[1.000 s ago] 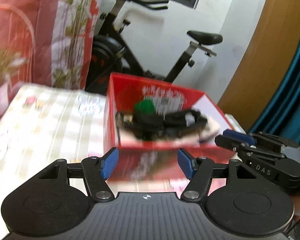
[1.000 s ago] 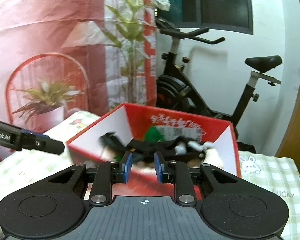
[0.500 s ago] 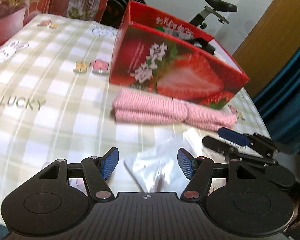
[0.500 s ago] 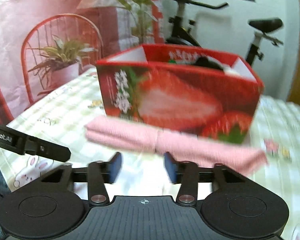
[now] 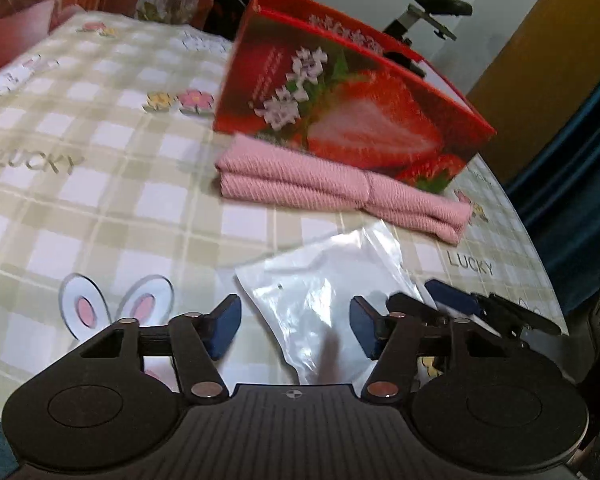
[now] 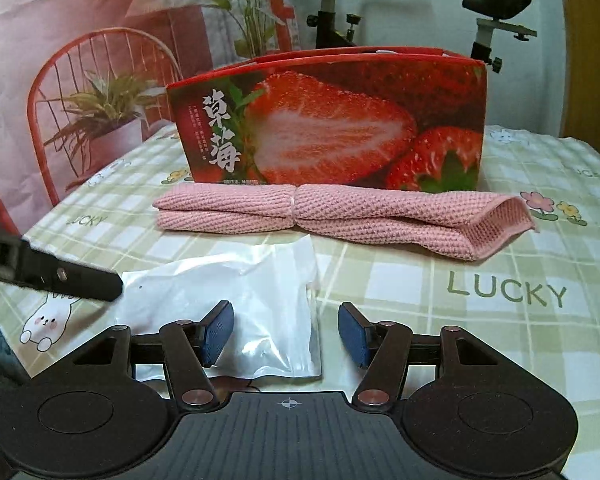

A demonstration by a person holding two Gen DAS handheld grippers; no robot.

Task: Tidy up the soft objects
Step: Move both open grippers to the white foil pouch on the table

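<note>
While both claws hang low over the checked tabletop (image 6: 500, 264), the left claw (image 5: 296, 332) is closing and the right claw (image 6: 286, 332) opening; neither pinches anything. The clear bag (image 6: 236, 296) lies beneath both. At twelve o'clock, the pink cloth (image 6: 340, 212) touches the strawberry box (image 6: 332, 128).

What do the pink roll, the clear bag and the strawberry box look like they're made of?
Pink roll: knitted fabric, matte, with a visible waffle-like weave. Clear bag: thin plastic film, glossy, crinkled with glare. Strawberry box: probably printed cardboard, semi-gloss, with crisp folded edges.
</note>
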